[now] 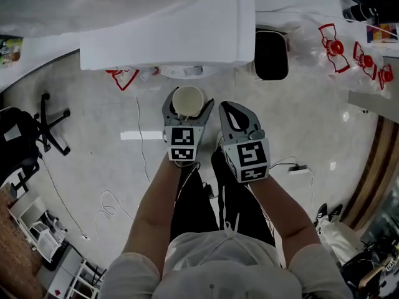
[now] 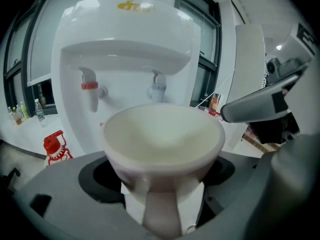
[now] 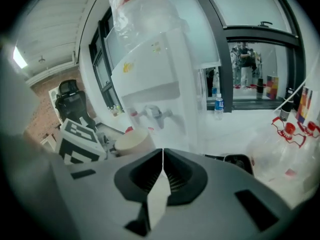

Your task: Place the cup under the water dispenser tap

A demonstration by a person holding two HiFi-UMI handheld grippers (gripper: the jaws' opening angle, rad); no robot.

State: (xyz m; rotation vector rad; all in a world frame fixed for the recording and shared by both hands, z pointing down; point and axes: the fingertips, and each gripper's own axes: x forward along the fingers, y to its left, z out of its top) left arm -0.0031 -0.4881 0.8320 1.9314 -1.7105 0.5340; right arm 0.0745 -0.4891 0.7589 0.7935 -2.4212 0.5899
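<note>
cup (image 1: 187, 98) held upright in the left gripper (image 1: 188, 106), out in the air in front of the dispenser (image 1: 168, 36) and not under either tap. in the left gripper view we see the jaws set wide and pressing on the cup's (image 2: 162, 139) two sides, its handle (image 2: 162, 209) turned back toward the camera, the bowl pale inside and holding nothing. past the rim stands the dispenser (image 2: 125, 49); the red tap (image 2: 91, 91) sits up and to the left of the cup, the pale tap (image 2: 158, 86) just above the rim's far edge, both higher than the cup and apart from it. right gripper (image 1: 232, 109) rides just beside the left one, on its right, touching nothing. in the right gripper view we note its fingers pressed together at the tips (image 3: 162, 151) with nothing between them, the dispenser (image 3: 155, 79) beyond and the cup (image 3: 132, 140) off to the left. from the head view, a chair (image 1: 37, 126) stands well off to the left on the floor.
</note>
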